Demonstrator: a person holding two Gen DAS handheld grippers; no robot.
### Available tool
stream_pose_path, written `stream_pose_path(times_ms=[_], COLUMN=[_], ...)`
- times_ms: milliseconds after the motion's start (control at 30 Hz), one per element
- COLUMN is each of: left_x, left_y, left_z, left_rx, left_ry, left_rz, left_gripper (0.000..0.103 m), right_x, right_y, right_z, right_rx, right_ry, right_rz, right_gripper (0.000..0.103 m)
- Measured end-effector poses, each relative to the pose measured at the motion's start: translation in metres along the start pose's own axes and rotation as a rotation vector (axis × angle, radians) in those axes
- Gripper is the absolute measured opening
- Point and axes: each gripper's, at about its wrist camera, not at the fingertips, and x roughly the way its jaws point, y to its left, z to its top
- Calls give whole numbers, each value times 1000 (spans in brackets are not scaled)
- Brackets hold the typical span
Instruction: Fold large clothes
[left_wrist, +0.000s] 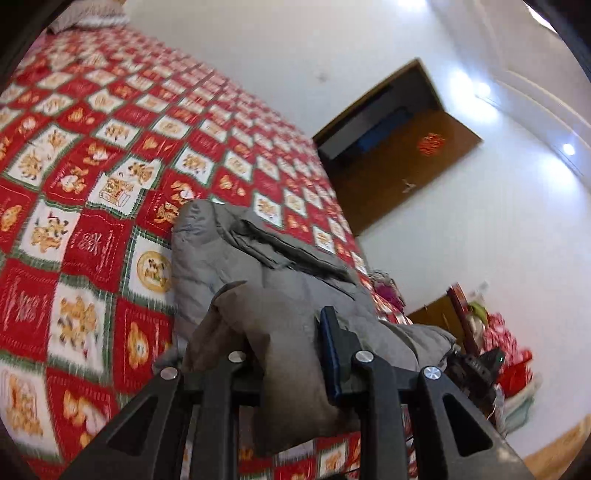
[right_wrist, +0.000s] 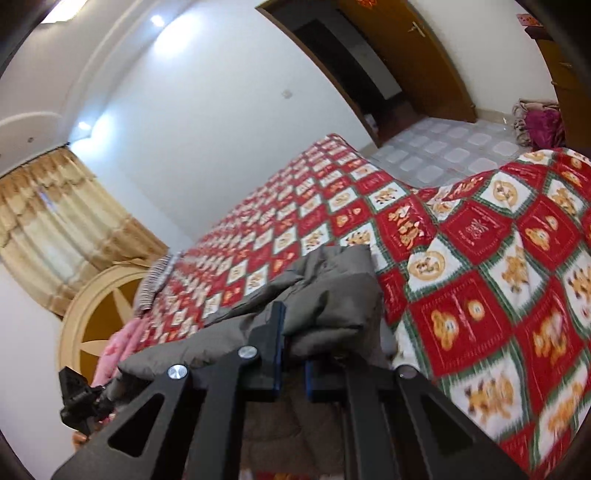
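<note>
A grey padded jacket (left_wrist: 258, 266) lies on the bed over a red, white and green patterned quilt (left_wrist: 74, 166). My left gripper (left_wrist: 284, 350) is shut on a bunched edge of the jacket, with grey fabric draped over its left finger. In the right wrist view the jacket (right_wrist: 325, 291) runs from the gripper out over the quilt (right_wrist: 480, 277). My right gripper (right_wrist: 293, 354) is shut on another edge of the jacket, with fabric pinched between its blue-padded fingers. The other gripper shows at the right edge of the left view (left_wrist: 476, 369) and at the left edge of the right view (right_wrist: 79, 402).
A brown wooden door (left_wrist: 402, 155) stands open in the white wall past the bed. A pillow (left_wrist: 88, 18) lies at the bed's head. Yellow curtains (right_wrist: 55, 221) and a round headboard (right_wrist: 99, 321) show left. Piled clothes (left_wrist: 506, 350) sit beside the bed. Tiled floor (right_wrist: 443, 151) lies beyond.
</note>
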Motion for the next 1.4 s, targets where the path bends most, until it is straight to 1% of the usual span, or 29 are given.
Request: stream_pose_path(times_ms=[67,100,167,233,300,333,367,433,467,500,567,600,633,700,767,800,833,867,933,967,1000,1067,1100,1133,1167,1233,1300,1367,1400], left_x=[22,30,49,64,70,69,65,54,45,39,16,8,2,2,22,33,44,55,85,91,103,117,118,116,114,104,93,80,77], left_y=[8,12,25,43,53,57,58,54,49,46,38,36,36,39,47,52,55,57,58,57,57,53,48,44,38,32,26,20,17], left_z=[14,18,26,32,41,46,52,62,66,69,69,67,65,59,59,59,59,58,54,52,48,41,38,34,28,20,12,6,5], left_rx=[-22,-32,-91,-163,-207,-218,-217,-176,-127,-91,18,64,107,182,187,170,155,146,133,130,129,157,179,200,227,260,273,273,273], left_ry=[12,18,34,53,67,62,54,43,27,20,-14,-35,-54,-76,-34,-16,4,25,76,89,112,136,131,126,126,101,76,49,41], left_rz=[17,20,11,-1,-2,-10,-16,-8,-7,-3,25,43,70,164,203,186,159,143,142,136,130,150,160,161,162,158,122,80,80], left_gripper=[27,31,40,60,69,70,72,80,80,80,80,82,86,87,87,87,87,87,87,87,87,87,75,51,42,31,17,16,15], right_x=[27,40,64,89,108,113,115,111,105,95,71,66,62,65,83,96,108,124,153,163,170,180,178,175,169,150,135,121,120], right_y=[-3,-5,-10,-16,-23,-27,-30,-31,-28,-24,-14,-11,-7,1,0,-4,-9,-14,-22,-23,-23,-17,-15,-8,-1,15,30,45,50], right_z=[11,15,19,22,24,26,29,34,37,40,47,50,51,53,56,58,61,62,62,60,56,49,45,42,38,28,19,13,14], right_rx=[0,1,5,19,50,68,78,73,57,30,-39,-69,-119,-242,-321,-311,-292,-266,-213,-207,-223,-280,-301,-328,-355,-420,-466,-495,-503], right_ry=[14,23,39,75,127,142,144,134,120,89,22,10,6,30,72,102,72,116,193,217,228,232,218,196,171,112,56,12,-3], right_rz=[-34,-52,-77,-112,-122,-103,-73,-30,-6,8,43,45,23,-85,-197,-212,-207,-202,-184,-166,-182,-240,-252,-279,-312,-354,-357,-338,-333], right_gripper=[11,11,15,16,25,27,34,55,79,93,96,97,97,97,97,97,97,96,90,75,50,29,22,20,19,18,16,14,14])
